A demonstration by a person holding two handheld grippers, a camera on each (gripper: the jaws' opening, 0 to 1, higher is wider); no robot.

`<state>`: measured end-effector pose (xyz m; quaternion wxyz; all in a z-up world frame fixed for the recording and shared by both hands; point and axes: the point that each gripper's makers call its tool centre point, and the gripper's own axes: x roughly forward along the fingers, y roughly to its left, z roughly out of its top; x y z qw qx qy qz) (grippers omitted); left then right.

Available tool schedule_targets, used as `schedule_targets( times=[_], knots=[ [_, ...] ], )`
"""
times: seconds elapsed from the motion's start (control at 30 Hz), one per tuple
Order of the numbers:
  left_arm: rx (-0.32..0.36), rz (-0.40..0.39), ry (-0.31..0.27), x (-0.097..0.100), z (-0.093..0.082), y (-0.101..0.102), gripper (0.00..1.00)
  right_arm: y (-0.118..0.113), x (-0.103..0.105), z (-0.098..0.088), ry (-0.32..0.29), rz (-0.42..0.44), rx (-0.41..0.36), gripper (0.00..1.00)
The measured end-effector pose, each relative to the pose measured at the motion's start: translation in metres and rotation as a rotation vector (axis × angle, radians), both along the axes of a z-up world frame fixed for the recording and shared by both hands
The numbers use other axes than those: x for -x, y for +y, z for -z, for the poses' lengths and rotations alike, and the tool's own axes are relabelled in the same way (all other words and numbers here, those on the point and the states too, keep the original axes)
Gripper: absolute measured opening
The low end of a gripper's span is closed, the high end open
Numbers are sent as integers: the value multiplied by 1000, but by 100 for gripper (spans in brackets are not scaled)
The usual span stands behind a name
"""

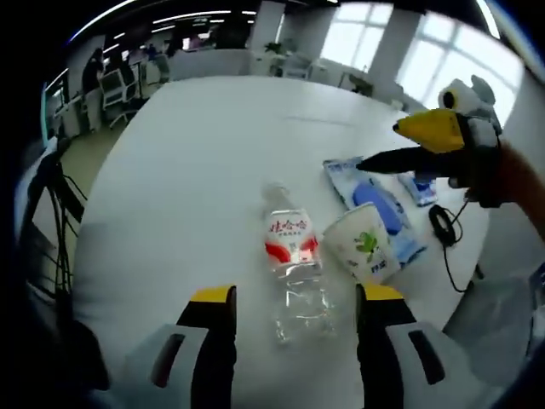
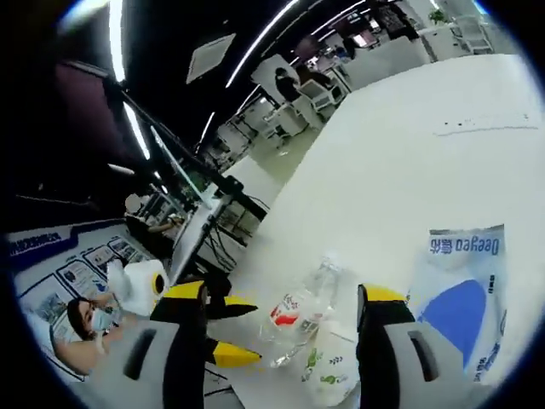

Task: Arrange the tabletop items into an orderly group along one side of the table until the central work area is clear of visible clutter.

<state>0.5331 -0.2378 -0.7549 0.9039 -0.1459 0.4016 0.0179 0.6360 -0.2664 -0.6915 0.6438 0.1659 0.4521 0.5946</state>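
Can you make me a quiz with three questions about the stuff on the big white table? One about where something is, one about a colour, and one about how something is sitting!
1. Where is the paper cup compared with the water bottle in the left gripper view?
A. Right beside it, on its right
B. Far across the table
C. On the floor

2. What colour is the bottle's label?
A. Green
B. Red and white
C. Black

3. How is the water bottle sitting?
A. Standing up
B. Lying on its side
C. Hanging in the air

Answers:
1. A, the cup sits next to the bottle, by the blue and white packet.
2. B, the band round the bottle is red and white.
3. B, the bottle lies flat on the white table, in front of the left hand-held gripper, whose jaws are apart.
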Motion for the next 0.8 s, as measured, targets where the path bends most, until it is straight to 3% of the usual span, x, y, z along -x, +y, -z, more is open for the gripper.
schedule_targets(
  times=[0.1,0.17,0.27,0.4,0.63,0.8],
  knots=[
    [2,-6,4,-1,-1,-4,48,6,-4,2,86,13,-7,67],
    [-44,5,13,-2,-3,-5,49,10,-7,2,111,10,-21,67],
    [-80,38,50,-1,0,-9,47,13,-2,9,228,-13,-12,65],
    [-56,28,51,-5,4,-16,46,16,2,19,350,-2,-8,62],
    [-133,46,102,-7,10,-16,46,19,-2,39,392,13,20,58],
    [-121,58,133,-10,17,-19,45,26,-4,47,402,13,39,56]
  ],
)
